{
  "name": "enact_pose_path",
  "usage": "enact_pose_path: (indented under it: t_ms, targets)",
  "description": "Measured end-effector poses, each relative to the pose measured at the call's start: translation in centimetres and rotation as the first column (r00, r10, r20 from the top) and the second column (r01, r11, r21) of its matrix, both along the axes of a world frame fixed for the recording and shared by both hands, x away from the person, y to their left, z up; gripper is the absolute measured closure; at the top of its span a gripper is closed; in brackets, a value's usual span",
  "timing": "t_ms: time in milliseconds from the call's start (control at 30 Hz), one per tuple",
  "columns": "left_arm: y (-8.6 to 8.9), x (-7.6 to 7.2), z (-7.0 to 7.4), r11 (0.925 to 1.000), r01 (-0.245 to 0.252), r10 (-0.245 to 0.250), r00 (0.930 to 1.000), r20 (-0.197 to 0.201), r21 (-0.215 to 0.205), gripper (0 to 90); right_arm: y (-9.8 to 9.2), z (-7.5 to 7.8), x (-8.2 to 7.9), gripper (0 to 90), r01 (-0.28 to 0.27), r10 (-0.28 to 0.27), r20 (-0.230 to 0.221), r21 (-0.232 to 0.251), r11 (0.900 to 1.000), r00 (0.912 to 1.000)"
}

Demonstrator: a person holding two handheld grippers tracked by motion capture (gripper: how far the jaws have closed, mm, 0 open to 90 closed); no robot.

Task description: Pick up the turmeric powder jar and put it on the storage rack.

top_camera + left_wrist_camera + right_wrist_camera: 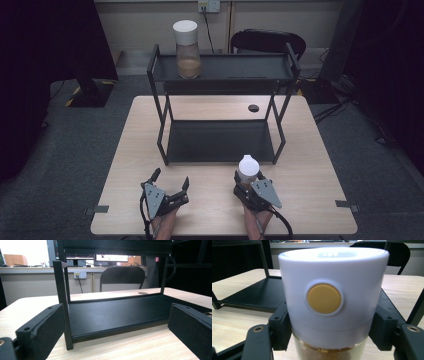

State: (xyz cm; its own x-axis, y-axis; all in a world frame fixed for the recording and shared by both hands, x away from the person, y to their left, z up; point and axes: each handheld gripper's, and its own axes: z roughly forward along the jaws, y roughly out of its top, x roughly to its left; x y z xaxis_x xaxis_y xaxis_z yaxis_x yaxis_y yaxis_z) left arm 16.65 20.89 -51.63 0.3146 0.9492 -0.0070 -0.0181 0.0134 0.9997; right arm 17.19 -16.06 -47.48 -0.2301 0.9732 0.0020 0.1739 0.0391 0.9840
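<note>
A: The right gripper (248,181) is clamped on a jar (248,170), its jaws pressed against both sides just under the white lid (332,287). The left gripper (171,181) sits with its jaws wide apart and nothing between them, at about nine o'clock from the jar.

B: So which step is this?

A: I'd say the grasp is made and the lift comes next. The table (320,200) is bare near the hands, and the black rack (220,142) stands at twelve o'clock from the jar. A second jar (187,50) already sits on the top shelf, toward its left end.

B: What does the next move call for?

A: Probably raising the jar upright, then carrying it forward over the shelf's raised rim without tipping it.

B: And the jar against the gripper?

A: Dead centre between the jaws, its yellow button (324,298) facing the gripper's camera, brown contents showing below the lid.
</note>
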Motion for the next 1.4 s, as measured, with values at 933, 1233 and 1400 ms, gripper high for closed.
enact_pose_path:
  t_ms: [933,1233,1400]
  targets:
    - [0.0,0.0,0.0,1.0,0.0,0.0,1.0,0.0,0.0,1.3,-0.9,1.4,-0.4,29.9,-0.04,0.04,0.056,-0.001,0.999,0.9976]
    - [0.0,0.0,0.0,1.0,0.0,0.0,1.0,0.0,0.0,1.2,-1.2,2.3,-0.3,29.9,-0.055,0.055,0.078,-0.004,0.998,0.9954]
    - [0.0,0.0,0.0,1.0,0.0,0.0,1.0,0.0,0.0,1.3,-1.2,2.8,-0.3,29.9,-0.066,0.067,0.087,-0.008,0.998,0.9939]
